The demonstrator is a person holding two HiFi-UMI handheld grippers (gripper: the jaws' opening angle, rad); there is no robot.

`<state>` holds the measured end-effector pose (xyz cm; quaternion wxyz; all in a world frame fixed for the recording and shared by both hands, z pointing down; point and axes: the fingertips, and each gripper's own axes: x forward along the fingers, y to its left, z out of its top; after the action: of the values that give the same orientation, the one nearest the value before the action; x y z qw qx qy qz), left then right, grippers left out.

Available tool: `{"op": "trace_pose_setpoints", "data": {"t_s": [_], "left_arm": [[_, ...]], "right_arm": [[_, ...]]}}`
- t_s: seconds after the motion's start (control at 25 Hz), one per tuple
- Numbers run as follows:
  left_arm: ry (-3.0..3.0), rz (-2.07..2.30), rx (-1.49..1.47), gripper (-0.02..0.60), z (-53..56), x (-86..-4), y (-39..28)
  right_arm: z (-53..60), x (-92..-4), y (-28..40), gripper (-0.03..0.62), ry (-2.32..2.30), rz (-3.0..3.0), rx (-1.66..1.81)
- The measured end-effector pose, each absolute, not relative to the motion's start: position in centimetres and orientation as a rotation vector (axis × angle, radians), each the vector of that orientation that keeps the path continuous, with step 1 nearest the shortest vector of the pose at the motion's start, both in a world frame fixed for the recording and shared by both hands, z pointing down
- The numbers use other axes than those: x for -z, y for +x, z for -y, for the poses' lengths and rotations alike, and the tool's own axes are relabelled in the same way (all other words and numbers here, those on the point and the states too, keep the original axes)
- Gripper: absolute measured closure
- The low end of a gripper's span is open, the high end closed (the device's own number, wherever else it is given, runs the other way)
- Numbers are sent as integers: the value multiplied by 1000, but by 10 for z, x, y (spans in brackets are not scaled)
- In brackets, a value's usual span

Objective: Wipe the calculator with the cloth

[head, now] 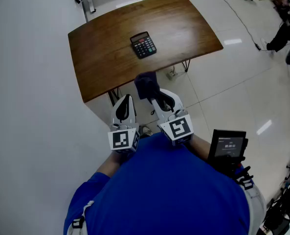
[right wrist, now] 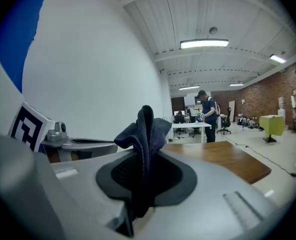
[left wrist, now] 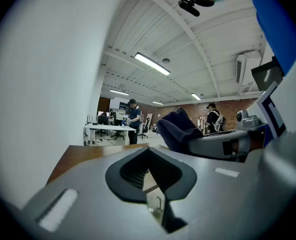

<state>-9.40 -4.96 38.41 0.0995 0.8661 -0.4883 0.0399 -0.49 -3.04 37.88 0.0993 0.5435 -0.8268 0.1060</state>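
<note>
A black calculator [head: 143,45] lies flat near the middle of a brown wooden table [head: 100,48]. Both grippers hang in front of the table's near edge, short of it and well away from the calculator. My right gripper [head: 160,100] is shut on a dark blue cloth [head: 146,84], which sticks up in a bunch past its tips; the right gripper view shows the cloth [right wrist: 145,129] pinched between the jaws of my right gripper [right wrist: 144,160]. My left gripper [head: 124,105] is beside it, jaws together with nothing in them [left wrist: 148,153]. The cloth [left wrist: 180,129] also shows to its right.
A white wall runs along the left. A dark handheld screen [head: 228,148] sits by the person's right hip. A cable [head: 242,21] trails over the glossy floor at the right, near someone's legs [head: 287,33]. People work at a white desk [right wrist: 190,126] far behind the table.
</note>
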Motion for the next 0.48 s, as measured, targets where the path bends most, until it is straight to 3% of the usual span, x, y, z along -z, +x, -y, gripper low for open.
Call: {"op": "trace_pose_setpoints", "data": {"t_s": [0.16, 0.48], "left_arm": [[2550, 1454, -126, 575, 47, -387, -100], [2525, 1510, -183, 575, 115, -392, -14]], "right_arm": [[28, -378, -7, 531, 1593, 2451, -308], [103, -386, 79, 531, 1537, 2504, -350]]}}
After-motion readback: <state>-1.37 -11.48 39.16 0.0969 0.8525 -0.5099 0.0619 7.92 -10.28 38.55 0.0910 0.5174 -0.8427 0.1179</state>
